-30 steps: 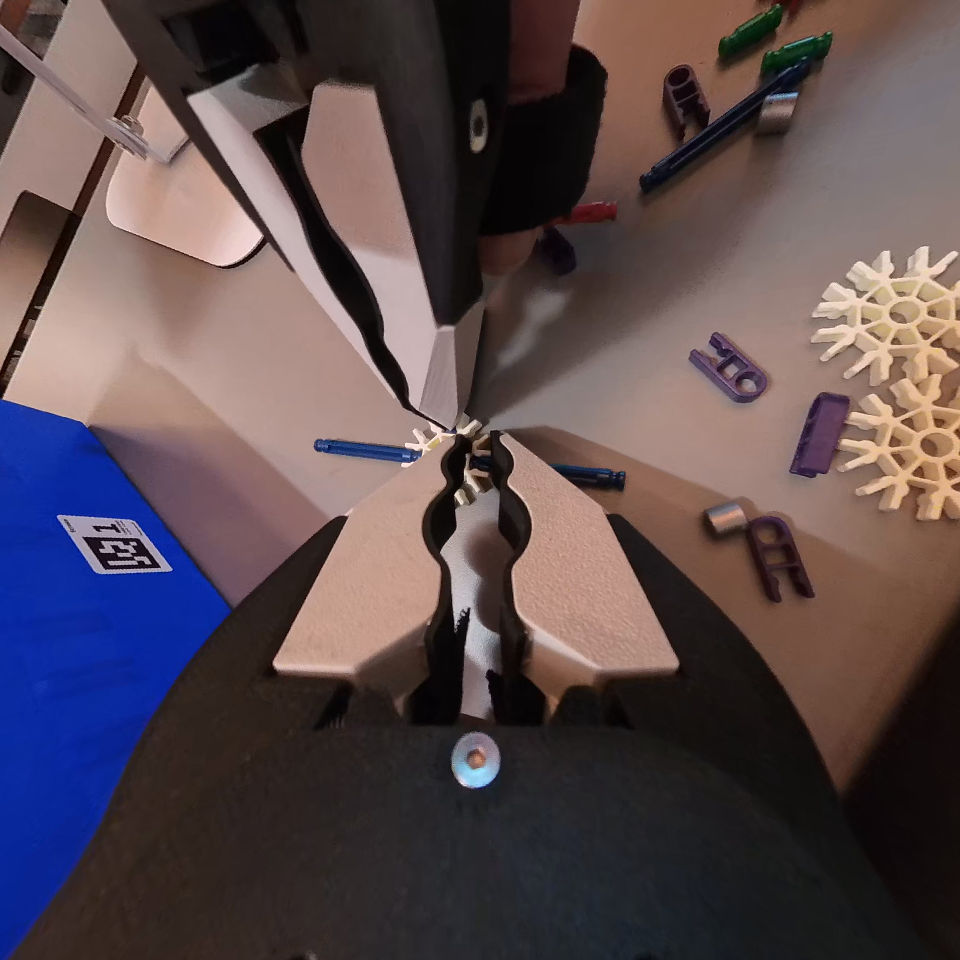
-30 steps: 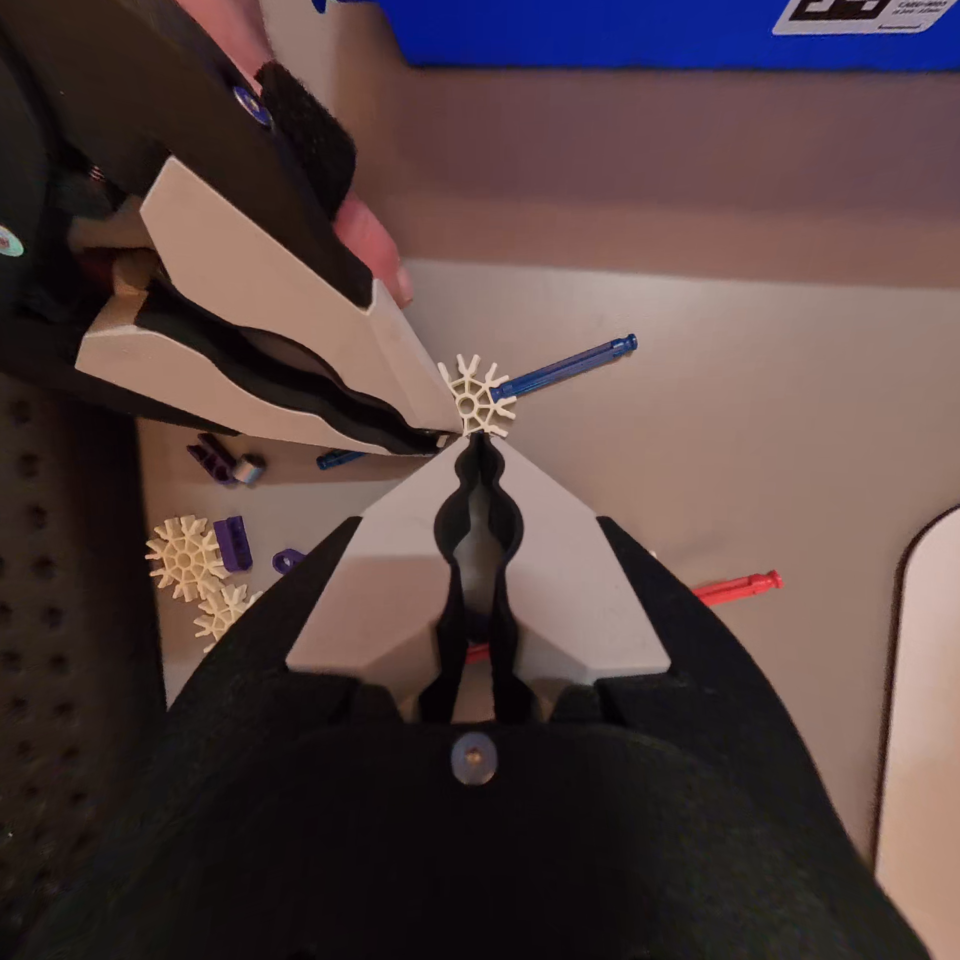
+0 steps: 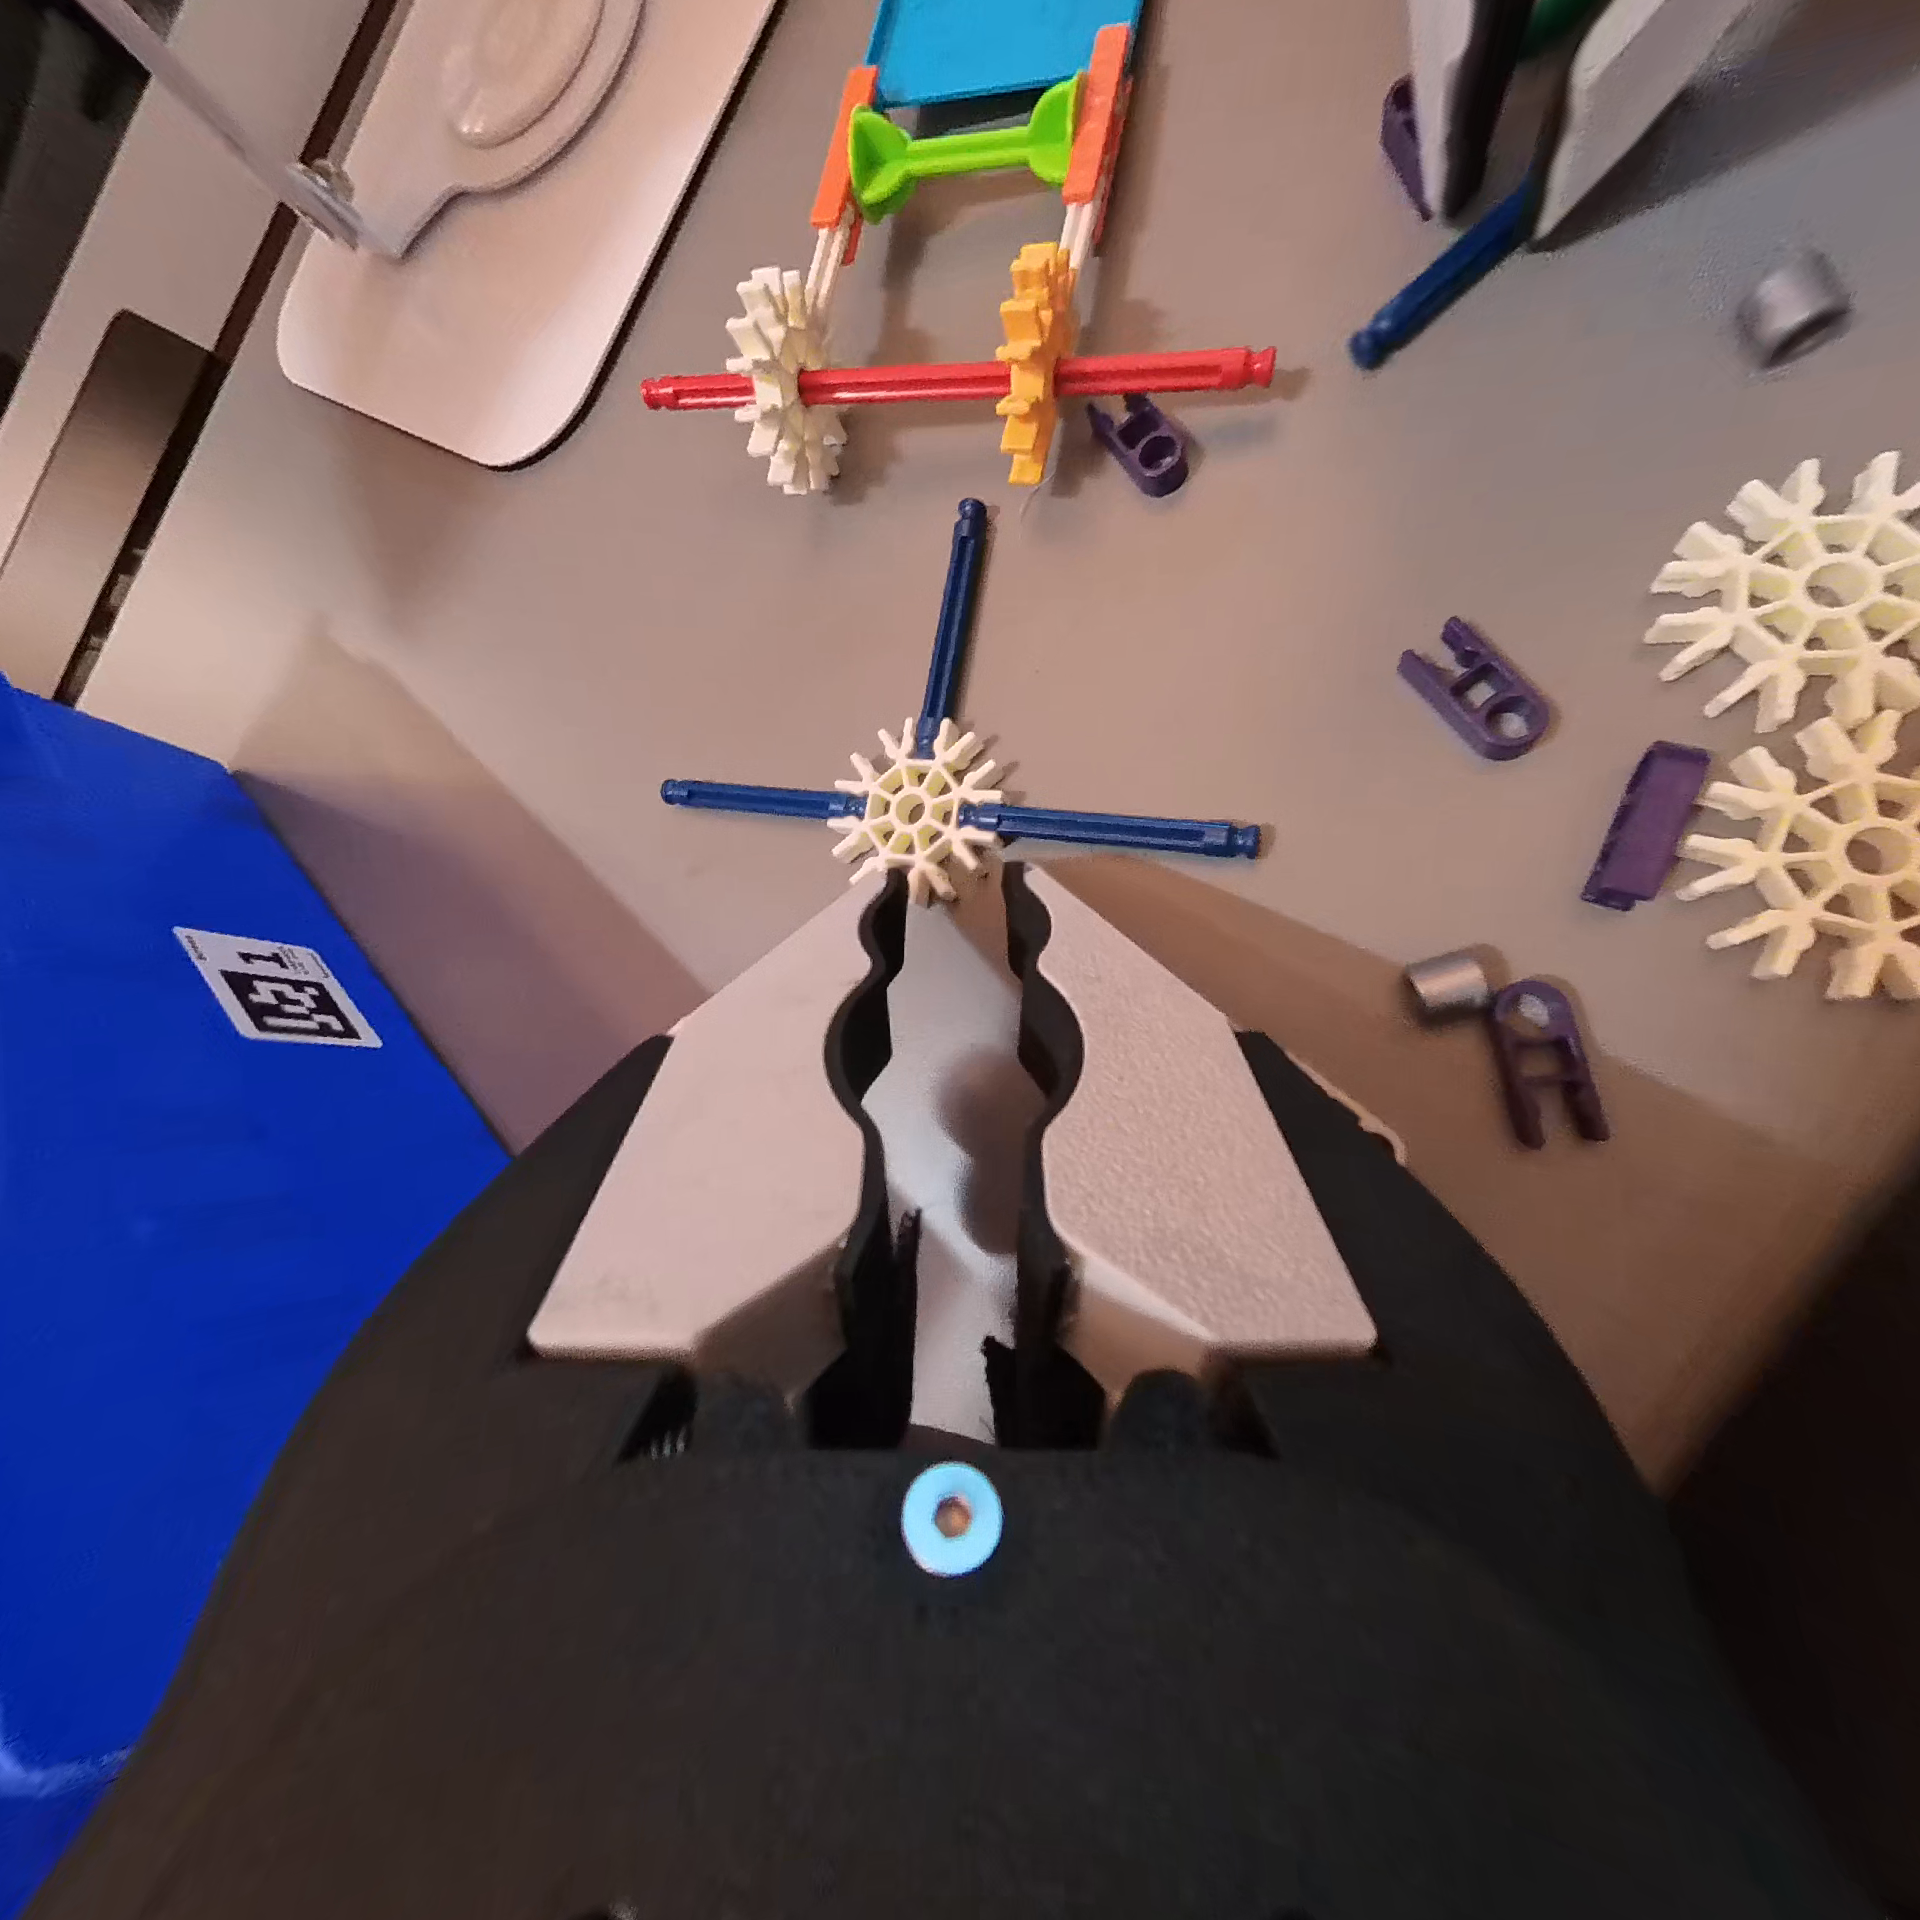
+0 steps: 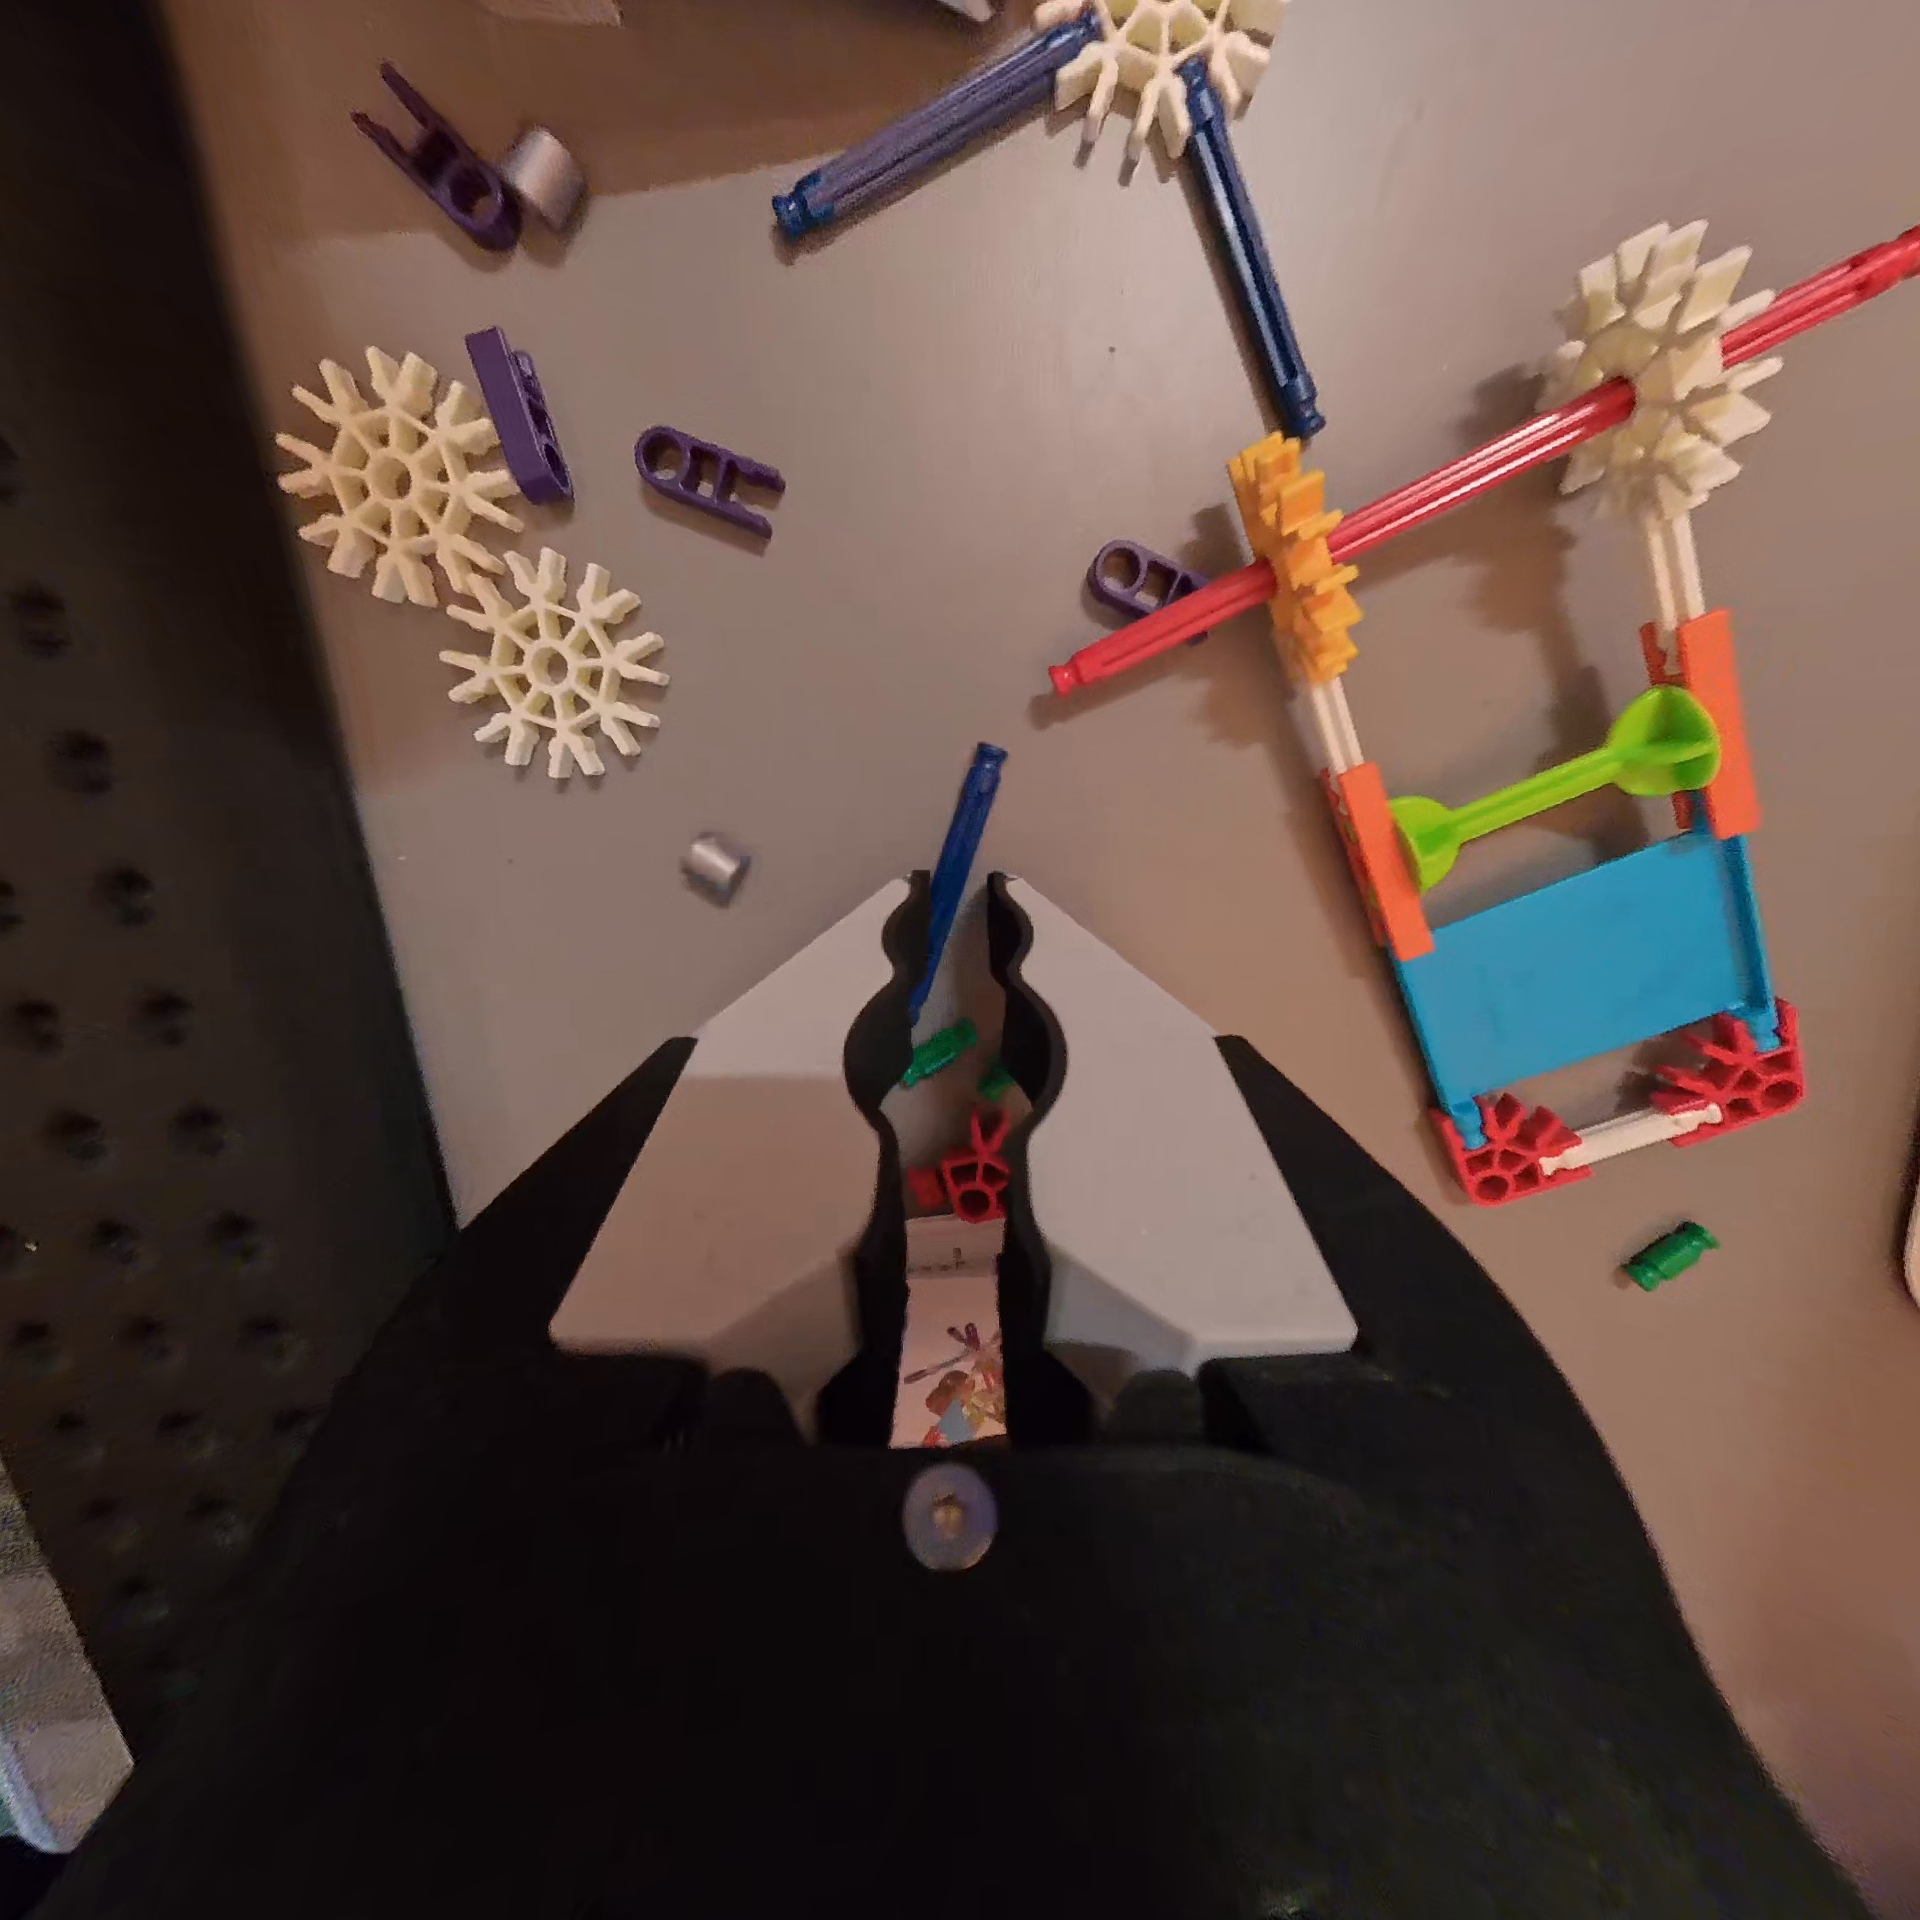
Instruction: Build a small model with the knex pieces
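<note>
Blue bin [image 3: 156, 1195]: far left in the left wrist view, with a white tag stuck on it.
Left hand-held gripper [image 3: 951, 883]: fingers spread a little, tips at the near edge of the small white snowflake connector [image 3: 916, 810]; whether they touch it I cannot tell.
Small white snowflake connector: lies flat on the grey bench [image 3: 1195, 623] with three blue rods [image 3: 1112, 828] plugged in, pointing left, right and away.
Model frame [image 3: 956, 156]: beyond the connector; a red rod [image 3: 935, 379] runs through a white gear-like connector and a yellow one, with orange clips, a green spool and a blue panel behind.
Loose parts: purple clips [image 3: 1475, 701], two large white snowflake connectors [image 3: 1829, 592] and silver spacers [image 3: 1449, 982] on the right.
Right hand-held gripper [image 4: 954, 881]: fingers slightly apart, a loose blue rod [image 4: 961, 842] lying between the tips; it looks not squeezed.
Under the right fingers: short green rods [image 4: 935, 1051] and a red connector [image 4: 977, 1169] show through the gap.
</note>
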`<control>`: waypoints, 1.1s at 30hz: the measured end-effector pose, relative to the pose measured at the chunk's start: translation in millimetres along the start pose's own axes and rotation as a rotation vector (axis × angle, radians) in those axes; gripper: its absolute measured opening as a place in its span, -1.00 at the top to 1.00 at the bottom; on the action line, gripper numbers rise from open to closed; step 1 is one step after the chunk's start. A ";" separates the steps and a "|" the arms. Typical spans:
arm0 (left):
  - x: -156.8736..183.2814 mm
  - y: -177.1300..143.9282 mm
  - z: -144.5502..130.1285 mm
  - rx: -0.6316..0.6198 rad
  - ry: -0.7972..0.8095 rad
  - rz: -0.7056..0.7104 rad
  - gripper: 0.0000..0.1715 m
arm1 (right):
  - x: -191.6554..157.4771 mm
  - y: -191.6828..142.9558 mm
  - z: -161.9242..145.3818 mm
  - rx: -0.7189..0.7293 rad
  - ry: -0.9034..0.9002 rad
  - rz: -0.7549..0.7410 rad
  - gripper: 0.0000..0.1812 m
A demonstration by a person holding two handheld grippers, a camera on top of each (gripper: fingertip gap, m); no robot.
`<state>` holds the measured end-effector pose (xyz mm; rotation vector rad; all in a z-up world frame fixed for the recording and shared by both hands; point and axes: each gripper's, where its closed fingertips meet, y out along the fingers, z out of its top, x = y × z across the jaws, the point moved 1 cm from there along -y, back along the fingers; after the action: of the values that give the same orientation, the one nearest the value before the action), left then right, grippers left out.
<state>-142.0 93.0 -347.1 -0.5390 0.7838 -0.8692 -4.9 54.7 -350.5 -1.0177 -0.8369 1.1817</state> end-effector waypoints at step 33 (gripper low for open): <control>-20.0 -27.6 -15.8 0.057 0.033 0.225 0.75 | 14.9 48.5 160.3 0.093 -0.307 0.171 0.97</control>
<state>-175.3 92.9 -329.8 -0.3788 0.8298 -0.6912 -165.8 102.4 -342.2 -0.8558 -0.9375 1.5355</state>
